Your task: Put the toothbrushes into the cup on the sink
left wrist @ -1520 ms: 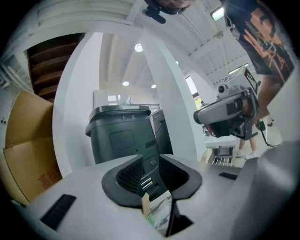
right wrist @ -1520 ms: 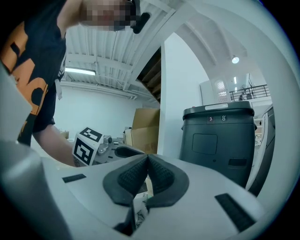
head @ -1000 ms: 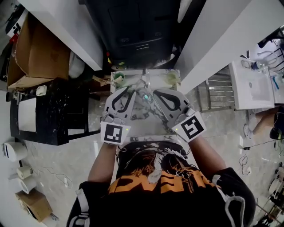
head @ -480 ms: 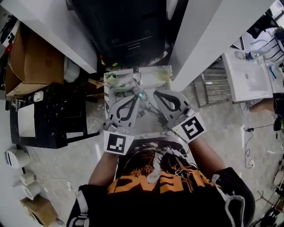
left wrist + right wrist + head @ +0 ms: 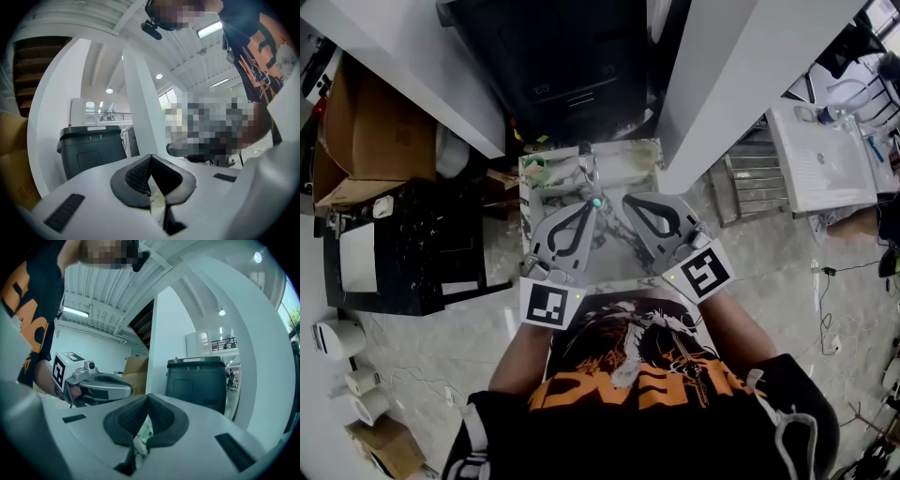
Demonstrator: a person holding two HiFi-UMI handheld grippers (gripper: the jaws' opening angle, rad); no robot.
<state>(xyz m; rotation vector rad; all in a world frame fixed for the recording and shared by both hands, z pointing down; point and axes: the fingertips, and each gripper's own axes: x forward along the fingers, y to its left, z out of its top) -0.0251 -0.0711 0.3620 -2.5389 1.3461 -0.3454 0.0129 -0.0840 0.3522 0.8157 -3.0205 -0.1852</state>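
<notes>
Low centre of the head view, my left gripper [image 5: 590, 210], jaws having just been closing, is now pinching the toothbrush [image 5: 596, 201] over the sink [image 5: 607, 246]; pickup seemingly made. My right gripper [image 5: 627, 198] is sitting pressed shut just right. Teal end is pointing up-frame, long axis seemingly along my jaws. Green cup [image 5: 546, 167] is waiting upper left.

The person wears a black short-sleeved T-shirt [image 5: 637, 403] with orange lettering; the grey left gripper [image 5: 590, 205] and right gripper [image 5: 626, 200] bear black-and-white marker cubes [image 5: 549, 305].
</notes>
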